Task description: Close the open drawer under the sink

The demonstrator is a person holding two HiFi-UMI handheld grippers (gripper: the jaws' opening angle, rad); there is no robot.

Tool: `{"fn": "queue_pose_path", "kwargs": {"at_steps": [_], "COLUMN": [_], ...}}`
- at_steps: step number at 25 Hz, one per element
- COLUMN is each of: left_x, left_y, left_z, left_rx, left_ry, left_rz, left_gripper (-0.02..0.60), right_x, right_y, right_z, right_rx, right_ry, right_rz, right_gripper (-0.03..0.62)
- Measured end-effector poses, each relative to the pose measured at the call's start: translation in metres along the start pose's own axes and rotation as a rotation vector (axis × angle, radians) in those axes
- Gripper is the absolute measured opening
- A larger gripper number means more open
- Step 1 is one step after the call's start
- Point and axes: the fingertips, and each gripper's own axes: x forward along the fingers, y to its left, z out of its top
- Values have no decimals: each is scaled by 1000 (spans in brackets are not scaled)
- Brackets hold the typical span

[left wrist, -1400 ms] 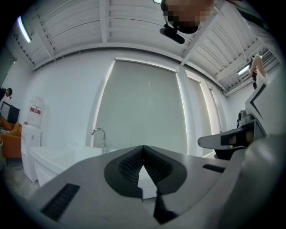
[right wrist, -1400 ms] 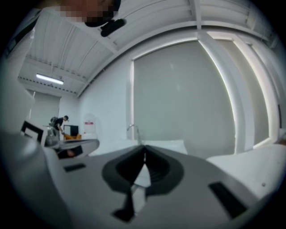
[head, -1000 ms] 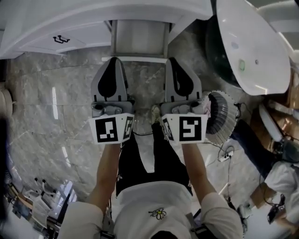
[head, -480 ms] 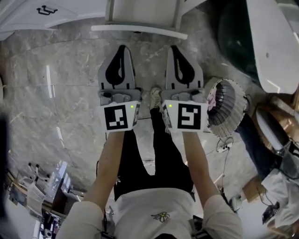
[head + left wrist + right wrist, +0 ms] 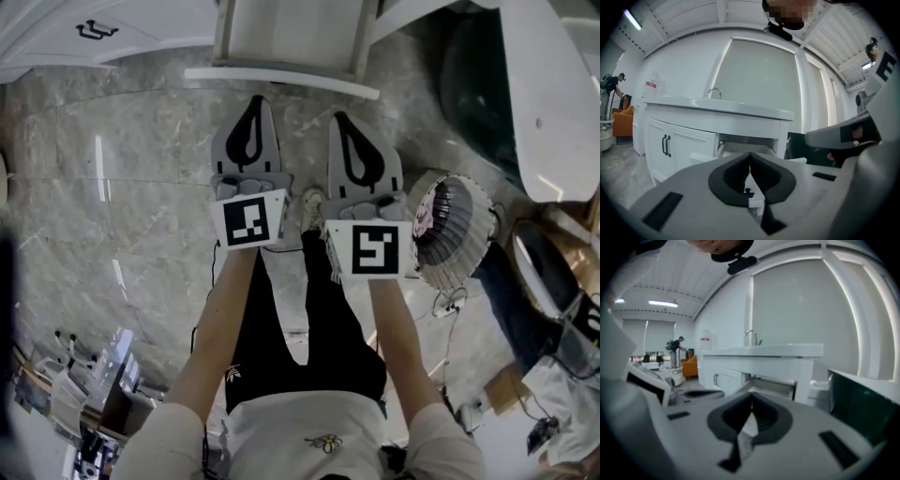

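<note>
The white drawer stands pulled out from under the sink vanity and looks empty inside. Both grey grippers hang side by side just short of its front panel, pointing at it. My left gripper is shut with nothing between its pads; my right gripper is shut and empty too. In the left gripper view the left gripper has the open drawer right behind its closed tips. In the right gripper view the right gripper faces the drawer below the countertop.
A black door handle marks the cabinet left of the drawer. A white tub with a dark side stands to the right, and a round wire basket sits on the marble floor beside my right arm. Cables lie nearby.
Both grippers have sunk in front of the vanity and now sit nearer the drawer's front panel. Their jaws stayed shut, and the drawer is still pulled out.
</note>
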Motion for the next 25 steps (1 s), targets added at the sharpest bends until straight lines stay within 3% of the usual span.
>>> {"fn": "queue_pose_path", "kwargs": {"at_steps": [1, 5, 7, 11, 16, 25], "left_x": [6, 18, 26, 42, 68, 71], "left_y": [-2, -12, -16, -10, -2, -4], "left_z": [-6, -43, -65, -96, -126, -132], "left_rx": [0, -7, 10, 45, 27, 38], "left_ry": [7, 99, 145, 191, 238, 255], "left_rz": [-8, -65, -92, -83, -46, -58], "left_gripper": [25, 172, 203, 172, 199, 147], "right_x": [1, -3, -5, -4, 8, 10], "right_y": [-2, -8, -14, -17, -22, -20], "right_z": [0, -11, -17, -27, -49, -55], "right_rx": [6, 46, 52, 71, 90, 109], "right_ry": [-7, 11, 31, 48, 76, 98], "right_rz": [-3, -11, -14, -23, -10, 7], "right_gripper": [29, 29, 29, 29, 29, 29]}}
